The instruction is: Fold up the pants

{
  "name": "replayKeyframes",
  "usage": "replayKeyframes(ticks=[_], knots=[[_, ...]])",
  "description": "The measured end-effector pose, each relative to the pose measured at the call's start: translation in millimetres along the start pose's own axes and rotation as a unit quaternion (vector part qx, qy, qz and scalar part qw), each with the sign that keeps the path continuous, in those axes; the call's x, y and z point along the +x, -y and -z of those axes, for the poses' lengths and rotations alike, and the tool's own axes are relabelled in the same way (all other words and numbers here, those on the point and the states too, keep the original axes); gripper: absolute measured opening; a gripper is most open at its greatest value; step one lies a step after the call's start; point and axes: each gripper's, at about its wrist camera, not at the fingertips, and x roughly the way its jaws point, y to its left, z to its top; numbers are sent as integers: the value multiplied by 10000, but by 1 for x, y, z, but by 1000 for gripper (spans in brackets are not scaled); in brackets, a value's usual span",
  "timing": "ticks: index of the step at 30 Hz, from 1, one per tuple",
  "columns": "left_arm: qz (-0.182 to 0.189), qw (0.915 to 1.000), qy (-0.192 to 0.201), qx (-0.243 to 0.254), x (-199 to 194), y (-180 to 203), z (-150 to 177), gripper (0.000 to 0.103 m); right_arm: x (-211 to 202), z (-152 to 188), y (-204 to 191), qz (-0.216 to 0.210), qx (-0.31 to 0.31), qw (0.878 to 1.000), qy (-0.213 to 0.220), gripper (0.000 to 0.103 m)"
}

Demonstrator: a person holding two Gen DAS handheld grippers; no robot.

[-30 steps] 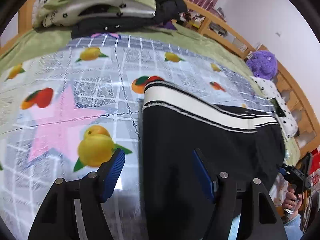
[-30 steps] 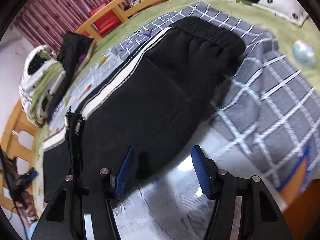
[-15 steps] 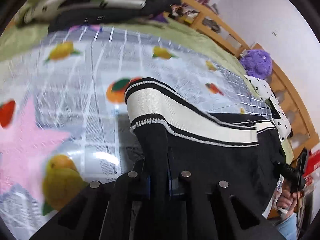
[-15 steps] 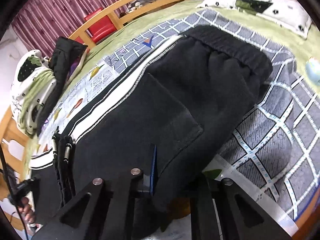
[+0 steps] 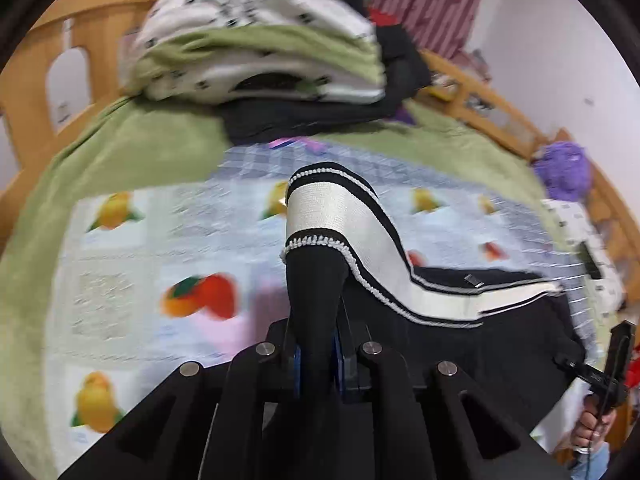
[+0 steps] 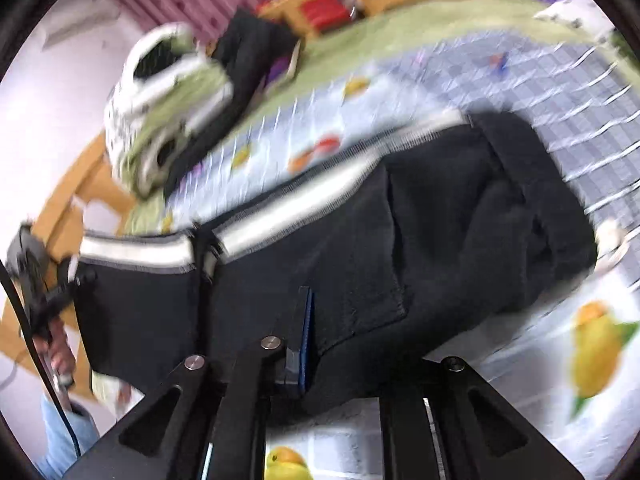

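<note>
Black pants with a white side stripe point(image 5: 480, 340) lie on a fruit-print mat point(image 5: 120, 280) on a bed. My left gripper point(image 5: 316, 356) is shut on the black fabric of one leg end, which stands lifted off the mat with its stripe point(image 5: 320, 212) curling over. In the right wrist view the pants point(image 6: 460, 220) stretch from the waistband at far right to the leg ends at left. My right gripper point(image 6: 320, 340) pinches the near edge of the pants; its jaws are opening a little with cloth between them. One blue pad point(image 6: 307, 332) shows, the other is hidden by cloth.
Folded green and white bedding point(image 5: 260, 40) and dark clothes point(image 5: 320, 116) are piled at the head of the bed. A wooden bed frame point(image 5: 500, 108) runs along the far side, with a purple plush point(image 5: 564, 168) on it. A hand point(image 5: 596, 424) holds the other gripper at the bed's edge.
Both grippers went from open to shut on the pants. The left one has since lifted the leg end up off the mat, and the right one has swung sideways with the near edge.
</note>
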Motion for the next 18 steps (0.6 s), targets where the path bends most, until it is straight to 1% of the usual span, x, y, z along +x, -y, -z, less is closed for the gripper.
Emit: replayKeyframes(ticks=[2,3,4,5,6,7,9,10,12,14,16,18], knots=[[-315,9994,-88,-99,12,-13,12,20,24,11,7,68,94,9993,-360,19],[-464,9987,-105,-169,17,-19,17,23,29,15,12,118,153,9989,-435,26],[-672,9974,-105,-230,22,-23,22,27,31,20,21,119,273,9984,-487,27],[-807,9963,-130,-264,24,-27,27,30,27,23,29,-30,374,9984,-423,30],[-853,9957,-179,-313,25,-33,31,39,22,24,35,-104,454,9982,-371,40],[-794,9957,-238,-402,26,-38,35,44,15,25,39,-63,497,9983,-311,49],[-576,9961,-340,-582,25,-48,43,47,-2,23,45,162,487,9987,25,56],[-553,9959,-360,-613,23,-50,48,52,-10,21,48,282,514,9980,251,59],[-600,9954,-406,-624,17,-53,60,59,-13,13,55,415,657,9961,427,60],[-613,9947,-462,-685,12,-58,75,60,-5,5,66,435,962,9933,477,60],[-457,9941,-584,-793,7,-66,92,60,6,-3,76,257,1222,9911,461,61],[-293,9929,-724,-901,6,-74,107,61,12,-11,79,178,1299,9899,530,62]])
